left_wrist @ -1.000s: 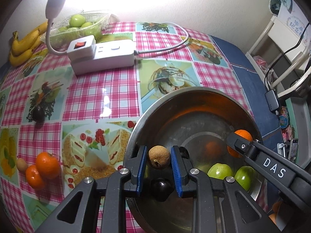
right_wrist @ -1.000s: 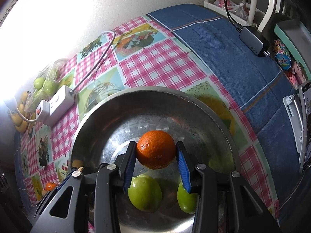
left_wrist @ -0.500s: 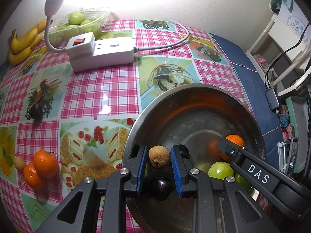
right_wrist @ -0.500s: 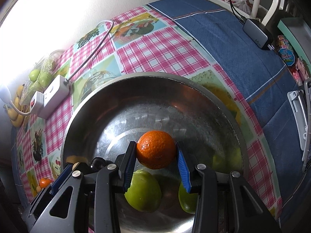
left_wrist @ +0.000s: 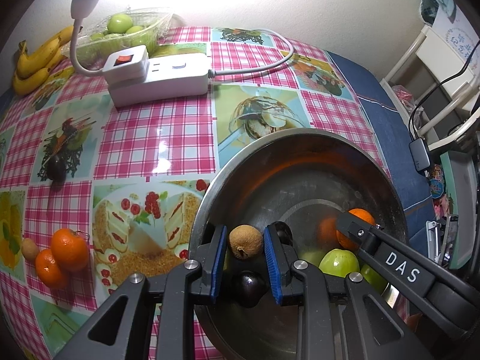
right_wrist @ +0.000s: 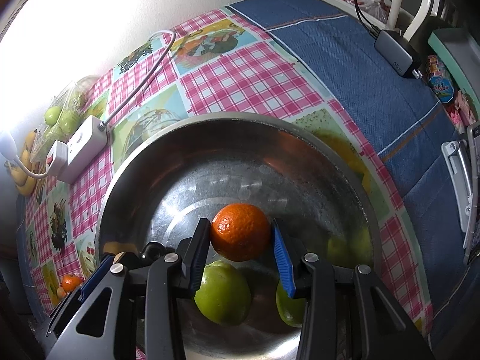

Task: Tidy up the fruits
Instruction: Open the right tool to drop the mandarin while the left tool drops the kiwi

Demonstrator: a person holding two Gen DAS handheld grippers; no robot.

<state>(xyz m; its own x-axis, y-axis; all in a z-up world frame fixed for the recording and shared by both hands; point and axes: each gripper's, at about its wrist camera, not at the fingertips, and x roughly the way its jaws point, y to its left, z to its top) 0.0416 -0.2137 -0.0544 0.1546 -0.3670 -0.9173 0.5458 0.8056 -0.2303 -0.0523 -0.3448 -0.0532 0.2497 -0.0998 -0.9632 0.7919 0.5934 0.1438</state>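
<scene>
A steel bowl holds two green fruits and two dark plums. My left gripper points down over the bowl's left side, shut on a small brown fruit. My right gripper hangs over the bowl's middle, shut on an orange just above the green fruits. In the left wrist view the same orange shows behind a right gripper finger.
On the checked tablecloth left of the bowl lie two oranges, a small tan fruit and a dark plum. At the back are a white power strip, bananas and a plastic tray of green fruit. A blue cloth covers the right.
Both grippers keep their fruit over the bowl. The views have shifted only slightly, with a little more of the bowl showing.
</scene>
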